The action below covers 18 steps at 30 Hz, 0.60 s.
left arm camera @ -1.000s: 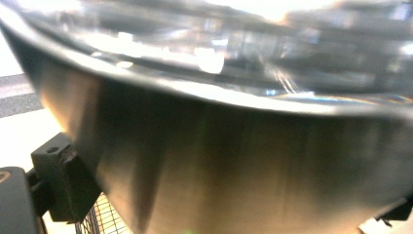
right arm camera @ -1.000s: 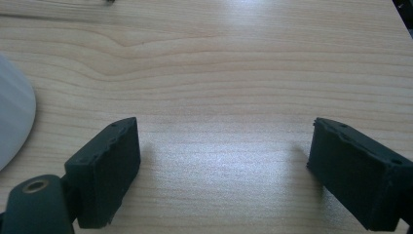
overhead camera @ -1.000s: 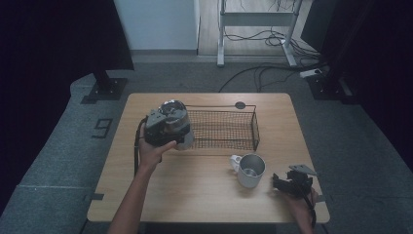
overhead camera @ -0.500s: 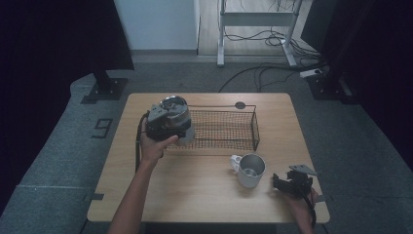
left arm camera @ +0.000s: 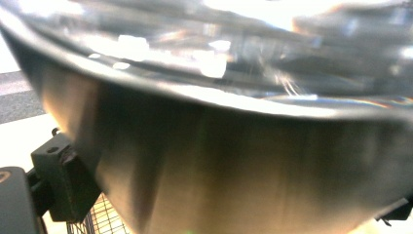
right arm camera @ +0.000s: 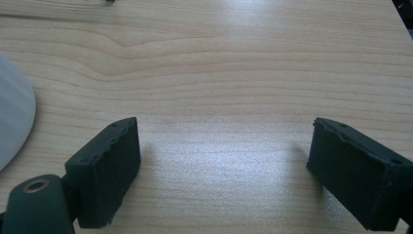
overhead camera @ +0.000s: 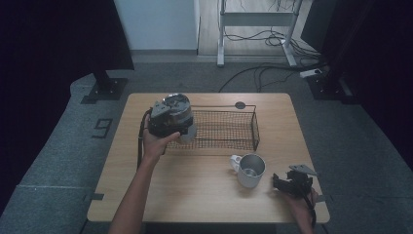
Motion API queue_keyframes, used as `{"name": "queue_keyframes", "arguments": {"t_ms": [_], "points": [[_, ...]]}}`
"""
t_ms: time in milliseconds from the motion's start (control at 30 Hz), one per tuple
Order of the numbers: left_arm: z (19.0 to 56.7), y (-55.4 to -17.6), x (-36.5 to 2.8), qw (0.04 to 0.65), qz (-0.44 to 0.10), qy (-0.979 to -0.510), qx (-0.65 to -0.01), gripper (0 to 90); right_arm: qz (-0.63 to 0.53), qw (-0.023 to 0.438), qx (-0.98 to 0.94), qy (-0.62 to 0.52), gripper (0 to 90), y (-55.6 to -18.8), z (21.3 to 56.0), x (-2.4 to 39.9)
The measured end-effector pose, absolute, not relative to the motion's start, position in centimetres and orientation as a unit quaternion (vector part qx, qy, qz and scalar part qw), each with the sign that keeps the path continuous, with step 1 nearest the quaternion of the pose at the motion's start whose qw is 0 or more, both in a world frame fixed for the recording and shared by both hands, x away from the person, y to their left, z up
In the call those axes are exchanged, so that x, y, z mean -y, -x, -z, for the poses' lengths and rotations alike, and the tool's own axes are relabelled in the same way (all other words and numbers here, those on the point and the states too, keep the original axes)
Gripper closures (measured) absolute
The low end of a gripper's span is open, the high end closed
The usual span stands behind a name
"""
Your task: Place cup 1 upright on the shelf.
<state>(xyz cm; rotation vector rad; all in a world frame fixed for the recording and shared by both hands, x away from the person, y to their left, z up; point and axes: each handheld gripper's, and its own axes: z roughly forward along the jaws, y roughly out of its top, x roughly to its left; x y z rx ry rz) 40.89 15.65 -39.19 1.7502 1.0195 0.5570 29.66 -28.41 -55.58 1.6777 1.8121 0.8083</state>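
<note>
High view: a wooden table (overhead camera: 204, 185) stands on a grey floor, with the person's forearms coming in from 6 o'clock. The left hand (overhead camera: 155, 142) holds the left gripper (overhead camera: 168, 117) raised over the table's 10 o'clock part, at the left end of a black wire basket (overhead camera: 229, 130). That gripper is clamped on a shiny steel cup (overhead camera: 179, 113), whose open mouth faces up and toward 12 o'clock; the cup sits at the basket's left end, and whether it touches the wire cannot be told. The basket itself lies along the table's far half, toward 12 o'clock from the centre, with a small dark round thing (overhead camera: 239, 105) just beyond its far rim.

A second steel mug (overhead camera: 250, 169) stands upright toward 4 o'clock, its white handle pointing toward 9 o'clock. Just beside it, toward 3 o'clock, the right gripper (overhead camera: 290, 183) rests low at the table's near right corner, held by the right hand (overhead camera: 303, 201).

Left gripper view: the steel cup's (left arm camera: 234, 146) curved wall and bright rim press close between the jaws, one black pad (left arm camera: 65, 183) showing at 8 o'clock, with basket mesh below.

Right gripper view: the jaws stand wide apart over bare wood, nothing between them; the mug's pale edge (right arm camera: 12, 122) shows at 9 o'clock.
</note>
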Motion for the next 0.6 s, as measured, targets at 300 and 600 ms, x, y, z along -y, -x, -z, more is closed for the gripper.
{"name": "queue_keyframes", "arguments": {"t_ms": [300,600], "points": [[39.2,-41.6,-15.5,0.5,-0.227,-0.72,-0.425,4.3,-0.3,0.269,-0.671,-0.622,11.7,-29.6,55.6,28.4],[38.9,-42.5,-15.0,0.498,-0.23,-0.723,-0.421,4.2,-0.3,0.269,-0.672,-0.621,12.0,-29.6,55.6,28.4]]}}
